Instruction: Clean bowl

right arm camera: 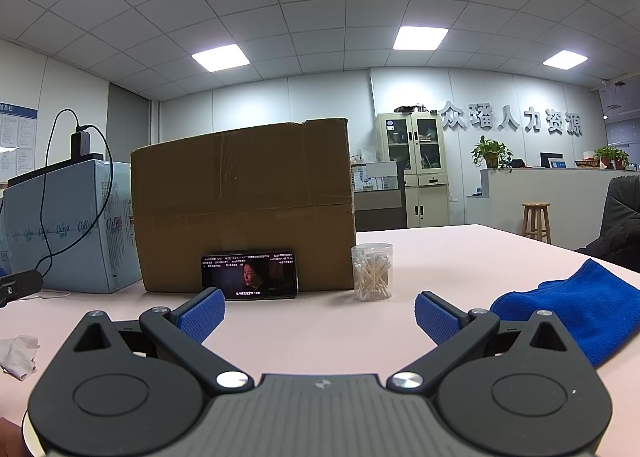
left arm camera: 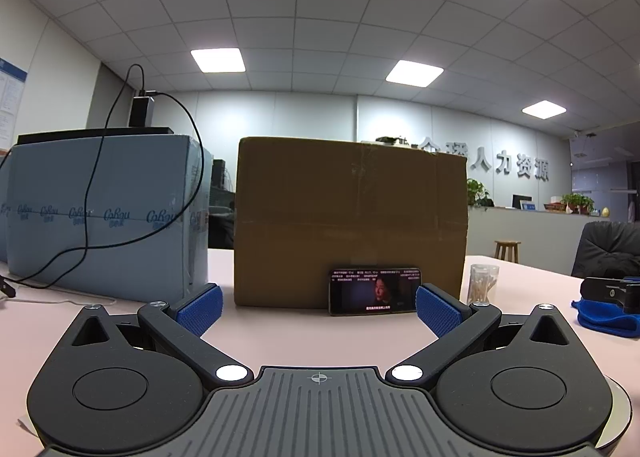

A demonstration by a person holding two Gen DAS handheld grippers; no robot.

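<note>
- Landmark: brown cardboard box [left arm camera: 351, 221] standing on the pale pink table [left arm camera: 280, 333], seen head-on from both wrist views.
- Left gripper [left arm camera: 319, 307]: jaws spread as wide as they go, blue pads apart, nothing between them; it points level at the box, low over the table.
- Right gripper [right arm camera: 319, 313]: jaws likewise fully spread and empty, aimed at the box's right half.
- Phone [right arm camera: 249, 275] leans on its long side against the foot of the box, screen lit with a video.
- Clear jar of cotton swabs [right arm camera: 372, 272] stands just beside the box's right front corner.
- Blue cloth [right arm camera: 576, 305] lies crumpled well right of the box, just beside the right gripper's right finger.
- Light blue carton [left arm camera: 108, 213] stands left of the box, close to it; a black charger with cable [left arm camera: 141, 111] sits on top.
- Crumpled white tissue [right arm camera: 18, 353] lies well forward and left of the box, at the right wrist view's left edge.
- Bowl: only a thin pale curved rim [left arm camera: 620, 417] shows beneath the left gripper's body, well forward of the box; cannot tell for sure that it is the bowl.
</note>
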